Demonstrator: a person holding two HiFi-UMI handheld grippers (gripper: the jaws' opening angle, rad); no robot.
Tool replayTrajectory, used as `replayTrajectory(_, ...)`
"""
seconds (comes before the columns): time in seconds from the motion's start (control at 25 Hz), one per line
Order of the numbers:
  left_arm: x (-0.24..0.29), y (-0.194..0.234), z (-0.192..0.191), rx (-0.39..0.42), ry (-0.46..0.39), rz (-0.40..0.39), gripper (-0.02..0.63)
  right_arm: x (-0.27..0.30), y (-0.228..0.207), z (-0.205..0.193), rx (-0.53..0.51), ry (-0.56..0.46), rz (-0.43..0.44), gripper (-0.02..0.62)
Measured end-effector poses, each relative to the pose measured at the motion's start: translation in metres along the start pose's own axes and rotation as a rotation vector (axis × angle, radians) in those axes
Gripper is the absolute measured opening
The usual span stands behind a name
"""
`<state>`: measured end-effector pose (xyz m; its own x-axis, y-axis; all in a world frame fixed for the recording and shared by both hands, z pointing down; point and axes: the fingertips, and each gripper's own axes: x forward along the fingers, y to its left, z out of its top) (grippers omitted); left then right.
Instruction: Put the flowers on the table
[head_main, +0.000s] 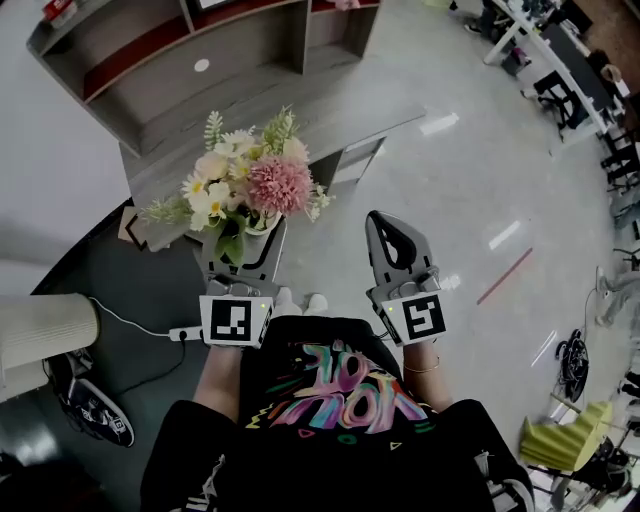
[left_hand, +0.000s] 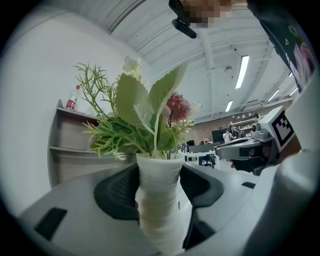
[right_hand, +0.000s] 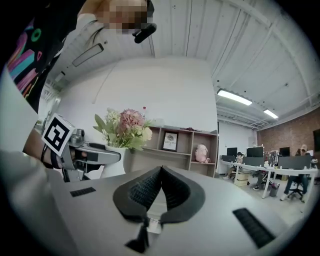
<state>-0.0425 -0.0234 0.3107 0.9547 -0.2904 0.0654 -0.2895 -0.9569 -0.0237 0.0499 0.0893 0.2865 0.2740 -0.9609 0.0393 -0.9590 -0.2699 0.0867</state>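
A bunch of pink, white and cream flowers (head_main: 250, 180) stands in a white vase (head_main: 264, 236). My left gripper (head_main: 246, 242) is shut on the vase and holds it upright in the air. In the left gripper view the black pads (left_hand: 117, 192) press both sides of the vase (left_hand: 157, 200), with leaves and flowers (left_hand: 145, 115) above. The grey table (head_main: 330, 120) with its shelf unit lies just beyond the flowers. My right gripper (head_main: 384, 222) is shut and holds nothing, level with the left one and to its right. Its jaws meet in the right gripper view (right_hand: 160, 172).
A white power strip (head_main: 180, 333) with a cable lies on the dark floor at the left, beside a beige cylinder (head_main: 40, 330). Office desks and chairs (head_main: 560, 60) fill the far right. A yellow-green seat (head_main: 565, 440) is at the lower right.
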Motion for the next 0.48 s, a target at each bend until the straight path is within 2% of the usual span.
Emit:
replayTrajectory(0.12, -0.001, 0.0, 0.002, 0.004, 0.003, 0.027, 0.265, 0.001, -0.003, 0.0, 0.005, -0.007, 0.02, 0.015)
replayTrajectory(0.32, 0.002, 0.003, 0.012, -0.021, -0.037, 0.067, 0.265, 0.01, -0.002, -0.002, -0.001, -0.011, 0.064, 0.015)
replayTrajectory(0.48, 0.001, 0.004, 0.004, -0.013, -0.002, 0.062, 0.265, 0.015, 0.0, -0.006, 0.001, -0.006, 0.08, 0.015)
